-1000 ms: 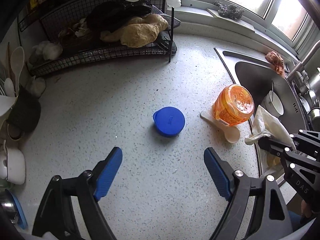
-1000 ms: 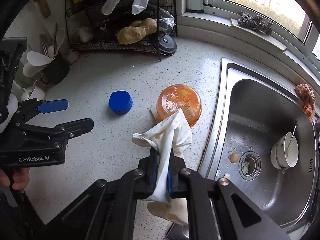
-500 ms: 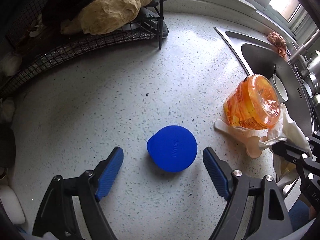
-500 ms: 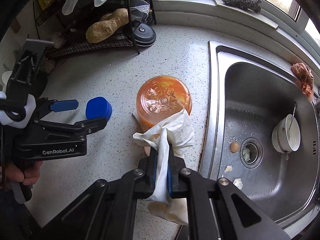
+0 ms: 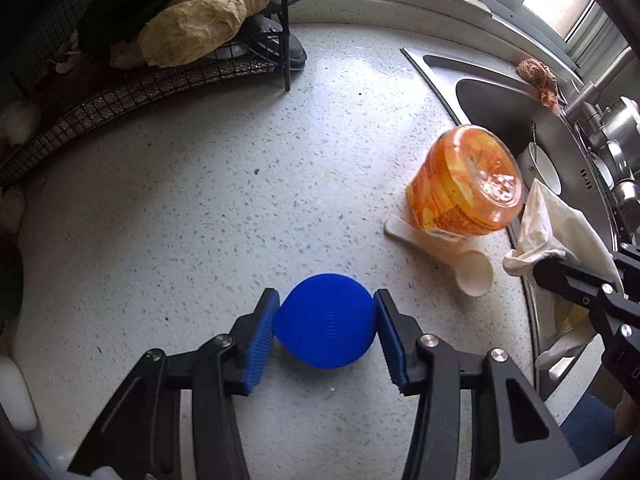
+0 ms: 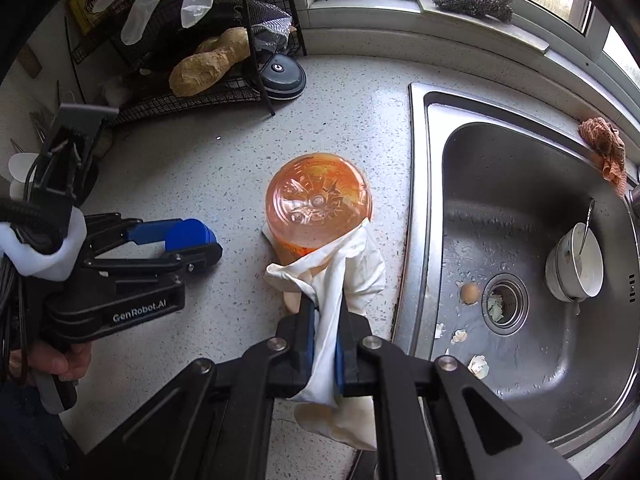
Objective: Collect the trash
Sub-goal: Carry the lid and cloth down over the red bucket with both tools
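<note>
Speckled table (image 5: pixel 200 208): blue lid (image 5: pixel 326 320) lay flat between left gripper (image 5: pixel 326 330), jaws just closing, pads touching its rim; right gripper (image 6: pixel 325 344) pinched white bag (image 6: pixel 332 280).

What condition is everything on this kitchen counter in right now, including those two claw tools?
Left gripper: jaws just closing, pads at the blue lid's sides.
Blue lid: flat on the counter.
Right gripper: shut on the white bag.
Orange jar: upside down, lidless.
Plastic spoon: lying beside the jar.
Sink: eggshells by the drain.
Bowl: in the sink, spoon inside.
</note>
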